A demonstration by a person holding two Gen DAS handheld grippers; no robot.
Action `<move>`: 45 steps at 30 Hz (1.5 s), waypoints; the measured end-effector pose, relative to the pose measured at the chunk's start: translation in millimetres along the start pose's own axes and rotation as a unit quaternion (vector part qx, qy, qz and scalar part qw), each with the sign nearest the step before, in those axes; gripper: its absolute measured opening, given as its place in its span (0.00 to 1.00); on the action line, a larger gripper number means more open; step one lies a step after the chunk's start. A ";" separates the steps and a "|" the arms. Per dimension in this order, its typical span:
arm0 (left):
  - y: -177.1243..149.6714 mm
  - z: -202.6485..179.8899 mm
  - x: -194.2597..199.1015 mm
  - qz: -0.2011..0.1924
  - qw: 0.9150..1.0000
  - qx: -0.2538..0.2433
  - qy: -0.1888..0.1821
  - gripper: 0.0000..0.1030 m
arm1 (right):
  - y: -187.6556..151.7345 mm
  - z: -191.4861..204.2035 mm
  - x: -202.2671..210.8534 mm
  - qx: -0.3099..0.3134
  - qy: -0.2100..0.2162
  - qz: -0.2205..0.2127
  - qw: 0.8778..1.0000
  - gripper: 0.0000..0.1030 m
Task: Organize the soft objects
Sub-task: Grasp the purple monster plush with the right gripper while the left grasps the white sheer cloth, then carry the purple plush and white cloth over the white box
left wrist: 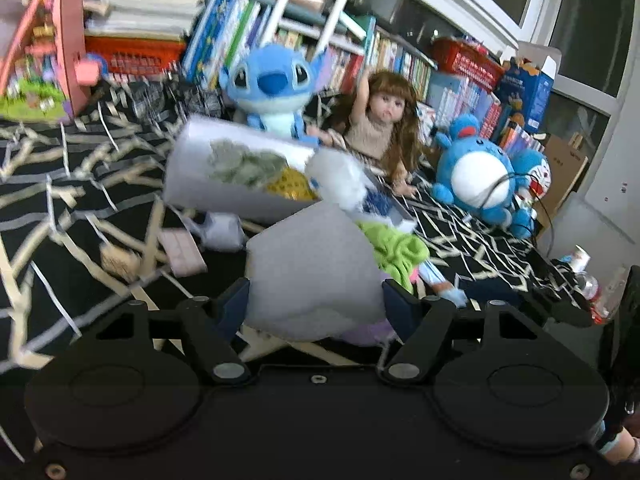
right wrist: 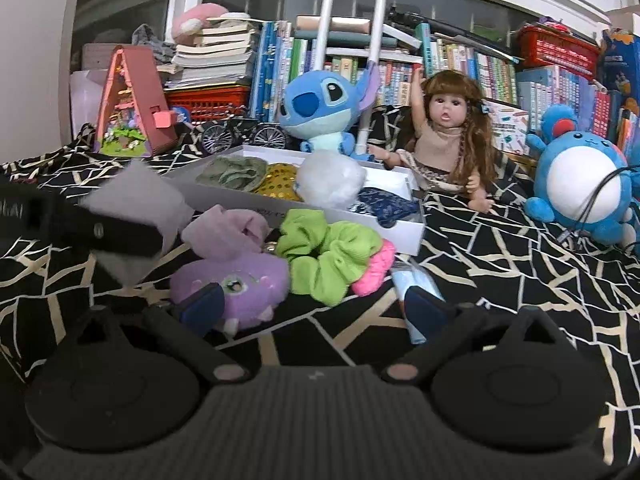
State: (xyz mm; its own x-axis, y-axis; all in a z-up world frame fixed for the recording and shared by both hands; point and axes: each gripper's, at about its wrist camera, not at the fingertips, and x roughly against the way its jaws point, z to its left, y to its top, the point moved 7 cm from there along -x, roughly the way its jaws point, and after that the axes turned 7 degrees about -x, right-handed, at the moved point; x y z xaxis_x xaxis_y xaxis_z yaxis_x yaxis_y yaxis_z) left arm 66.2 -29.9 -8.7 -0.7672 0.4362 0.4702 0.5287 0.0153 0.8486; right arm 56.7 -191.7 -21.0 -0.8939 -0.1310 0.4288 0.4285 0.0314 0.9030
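The left gripper [left wrist: 314,300] was squeezing a soft grey foam block [left wrist: 308,272]. Its two fingers pressed on the block from both sides and held it up above the black cloth [left wrist: 60,240] with the pale lines. In the right camera the same block [right wrist: 132,200] showed at the left, with the dark gripper across it.

The right gripper [right wrist: 316,304] had its fingers wide apart, with nothing between them. It hung low over the cloth [right wrist: 500,280]. Just past its left finger lay a purple plush toy [right wrist: 236,284]. A bright green scrunchie [right wrist: 328,252] lay beside the purple toy, and a small pink fuzzy thing [right wrist: 376,268] touched the scrunchie on its other side. A light blue packet [right wrist: 412,280] lay near the right finger.

Behind the scrunchie sat a flat white box [right wrist: 400,232]. Inside the box were an olive green scrunchie [right wrist: 232,174], a shiny gold thing [right wrist: 280,186], a white fluffy ball [right wrist: 328,182] and a dark blue cloth [right wrist: 384,206].

Behind the box sat a blue plush with big ears [right wrist: 320,108] and a doll with long brown hair [right wrist: 444,136], one arm up. A round blue and white plush [right wrist: 580,184] sat off to the side of the doll. A small toy bicycle [right wrist: 236,132] and a pink toy house [right wrist: 132,108] stood on the other side of the box. Rows of books [right wrist: 460,68] stood at the very back.
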 end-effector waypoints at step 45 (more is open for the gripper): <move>48.2 49.1 -8.0 -0.014 0.994 -0.024 0.106 0.67 | 31.4 42.5 -14.6 -0.002 0.087 0.014 0.996 0.77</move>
State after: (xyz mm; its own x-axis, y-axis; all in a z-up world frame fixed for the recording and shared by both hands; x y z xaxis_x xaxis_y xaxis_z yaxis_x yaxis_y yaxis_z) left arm 115.7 11.5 16.6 -0.8436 0.2373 0.4816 0.4913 -0.0209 0.8708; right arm 77.5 -146.7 2.3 -0.8452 -0.3000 0.4424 0.4543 0.0330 0.8902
